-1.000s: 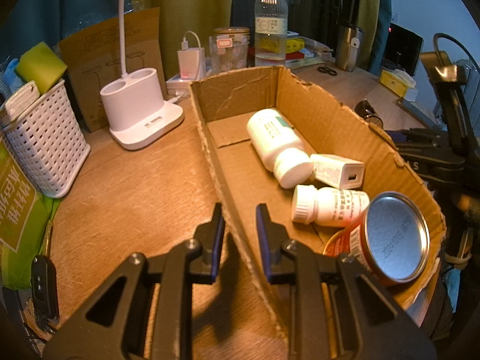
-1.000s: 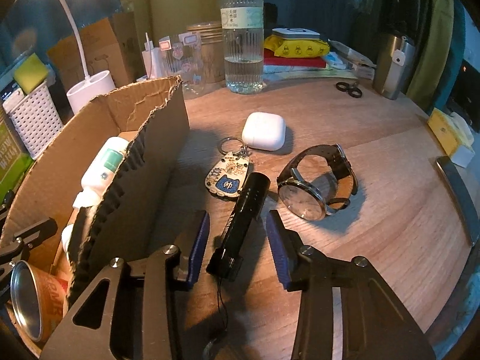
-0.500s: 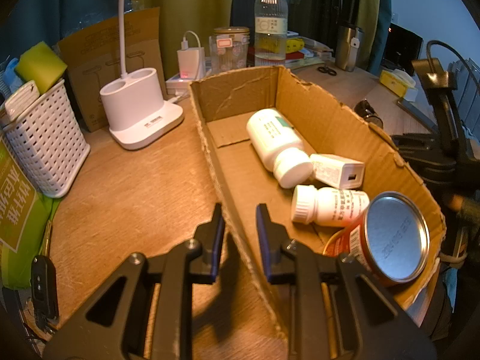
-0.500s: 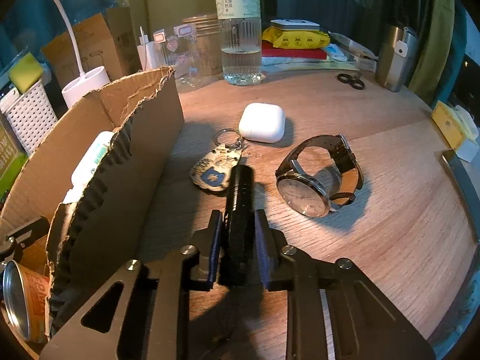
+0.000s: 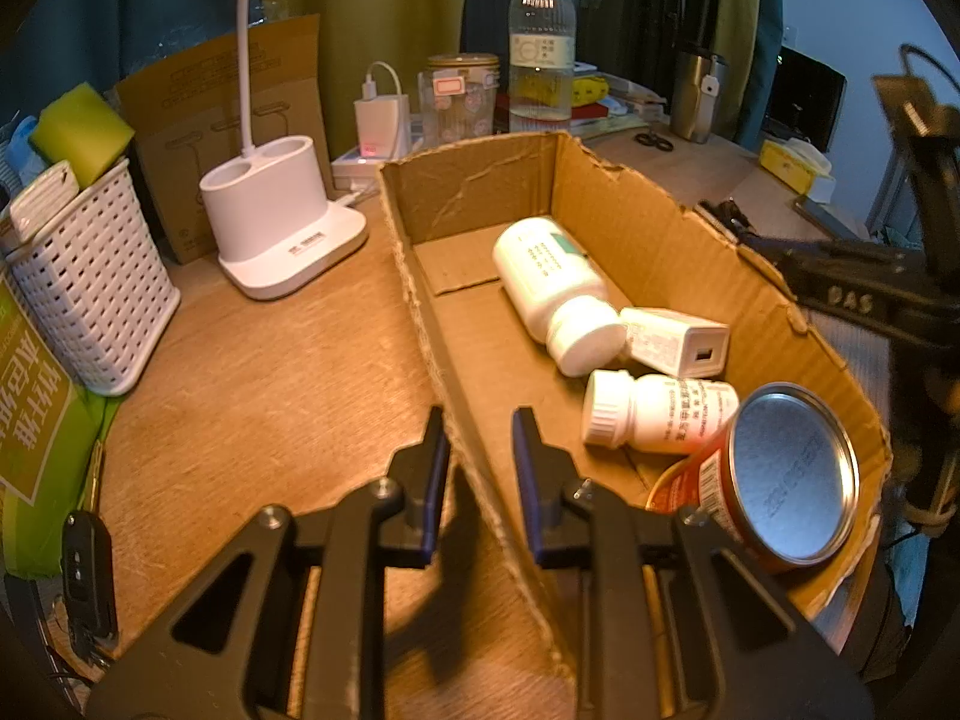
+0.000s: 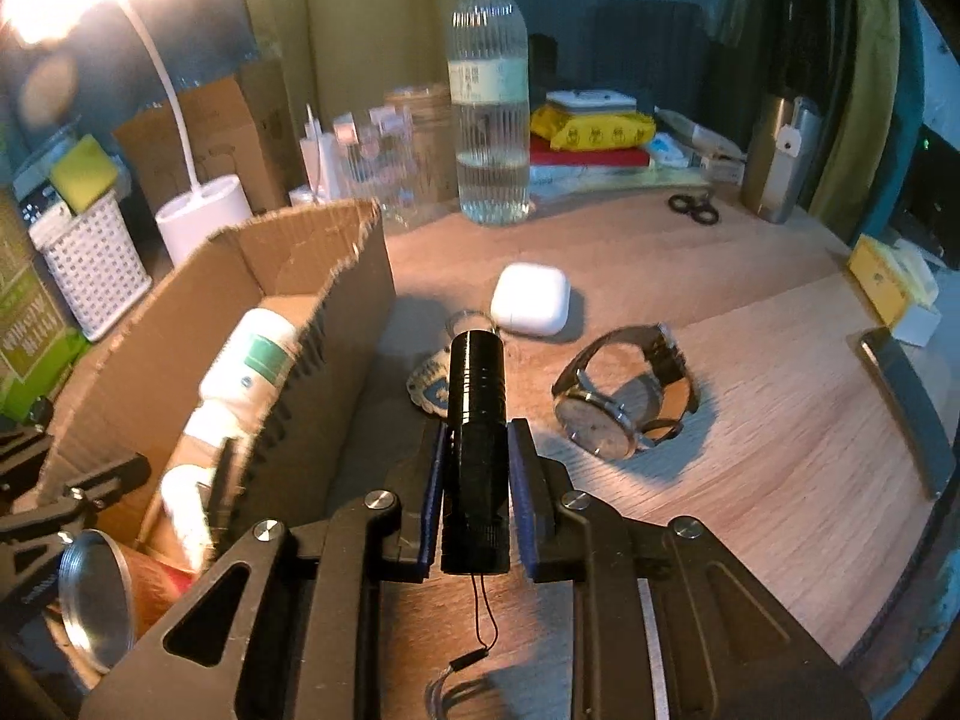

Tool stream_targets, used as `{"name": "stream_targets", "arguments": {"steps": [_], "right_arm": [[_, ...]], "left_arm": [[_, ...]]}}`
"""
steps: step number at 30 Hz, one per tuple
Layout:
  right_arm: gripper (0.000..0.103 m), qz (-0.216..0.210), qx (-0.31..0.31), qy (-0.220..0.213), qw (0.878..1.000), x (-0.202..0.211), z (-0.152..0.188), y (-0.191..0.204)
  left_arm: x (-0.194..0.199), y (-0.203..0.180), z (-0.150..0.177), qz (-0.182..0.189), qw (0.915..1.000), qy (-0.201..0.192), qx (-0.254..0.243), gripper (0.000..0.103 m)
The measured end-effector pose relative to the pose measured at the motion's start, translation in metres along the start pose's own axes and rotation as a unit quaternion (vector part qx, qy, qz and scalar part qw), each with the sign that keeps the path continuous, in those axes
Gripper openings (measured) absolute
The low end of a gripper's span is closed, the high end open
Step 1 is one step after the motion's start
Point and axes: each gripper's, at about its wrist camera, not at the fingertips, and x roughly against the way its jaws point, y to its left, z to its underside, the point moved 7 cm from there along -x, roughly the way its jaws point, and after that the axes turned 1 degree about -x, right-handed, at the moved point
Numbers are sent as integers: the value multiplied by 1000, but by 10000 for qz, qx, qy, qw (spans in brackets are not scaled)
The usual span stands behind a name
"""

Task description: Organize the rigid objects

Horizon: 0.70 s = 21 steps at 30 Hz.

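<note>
My right gripper [image 6: 477, 450] is shut on a black flashlight [image 6: 476, 402] and holds it above the table, right of the cardboard box [image 6: 354, 276]. A keychain [image 6: 429, 387], a white earbud case [image 6: 529, 298] and a wristwatch [image 6: 624, 399] lie on the table beyond it. My left gripper [image 5: 477, 444] straddles the box's near left wall [image 5: 456, 396], jaws narrowly apart around it. In the box lie a large white bottle [image 5: 555, 288], a small white bottle [image 5: 654, 411], a white charger [image 5: 678, 341] and a red can [image 5: 774, 474].
A white lamp base [image 5: 276, 210], a white basket [image 5: 90, 282] and a green pack [image 5: 36, 396] stand left of the box. A water bottle [image 6: 489, 114], jars, scissors [image 6: 695, 207] and a steel tumbler [image 6: 780, 159] stand at the back. A car key [image 5: 87, 576] lies near left.
My right gripper closed on the black flashlight and lifted it off the table. The left gripper has stayed on the box wall.
</note>
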Motion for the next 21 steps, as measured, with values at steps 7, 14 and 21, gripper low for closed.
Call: {"name": "stream_targets", "arguments": {"steps": [7,14,21], "right_arm": [[22,-84,77,-416,9991,36,-16,12],[22,-188,256,-756,9966,68,-27,31],[22,-268,394,-1030,9935,92,-37,45]], "left_arm": [[0,0,0,1,10000,1,1,22],[0,0,0,2,10000,2,2,22],[0,0,0,2,10000,2,1,22]]}}
